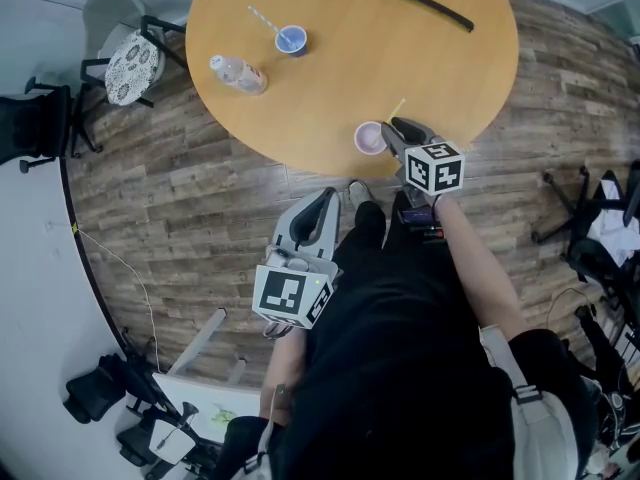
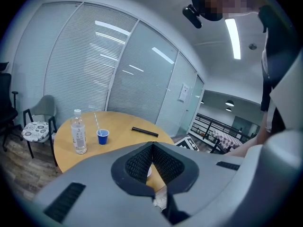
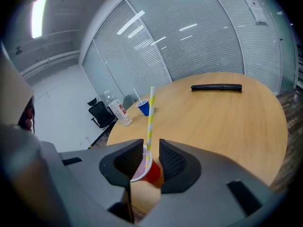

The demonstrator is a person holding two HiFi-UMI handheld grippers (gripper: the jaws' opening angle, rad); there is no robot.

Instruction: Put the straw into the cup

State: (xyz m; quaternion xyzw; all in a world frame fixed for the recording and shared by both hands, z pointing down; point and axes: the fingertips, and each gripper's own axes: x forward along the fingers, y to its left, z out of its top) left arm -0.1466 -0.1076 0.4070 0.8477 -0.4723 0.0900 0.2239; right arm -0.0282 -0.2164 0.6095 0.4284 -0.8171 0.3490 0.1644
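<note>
1. The right gripper (image 3: 151,145) is released. Its jaws stand a little apart, and the gap between them is wider than the straw (image 3: 150,122).
2. The yellow-and-white striped straw rises upright through that gap, close to the left jaw. Its lower end sits inside the red cup (image 3: 152,173), which stands just ahead of the jaws on the tabletop (image 3: 227,122) near its edge.
3. The left gripper (image 2: 152,145) is clenched on nothing, with its pads meeting at the tips. In the head view it hangs off the tabletop's edge, above the wood floor (image 1: 200,198).
4. Well ahead and left of the right gripper stand a blue cup (image 3: 144,107) with its own straw and a clear bottle (image 3: 117,111). Well ahead and right lies a black bar (image 3: 216,87). Nothing stands between these and the red cup.
5. The bottle's label carries red print that is too small to read. The print on a paper sign (image 3: 256,8) on the glass wall is also illegible.
6. The right gripper's jaws cover the red cup's sides and base, and the straw's tip is hidden inside the cup.
</note>
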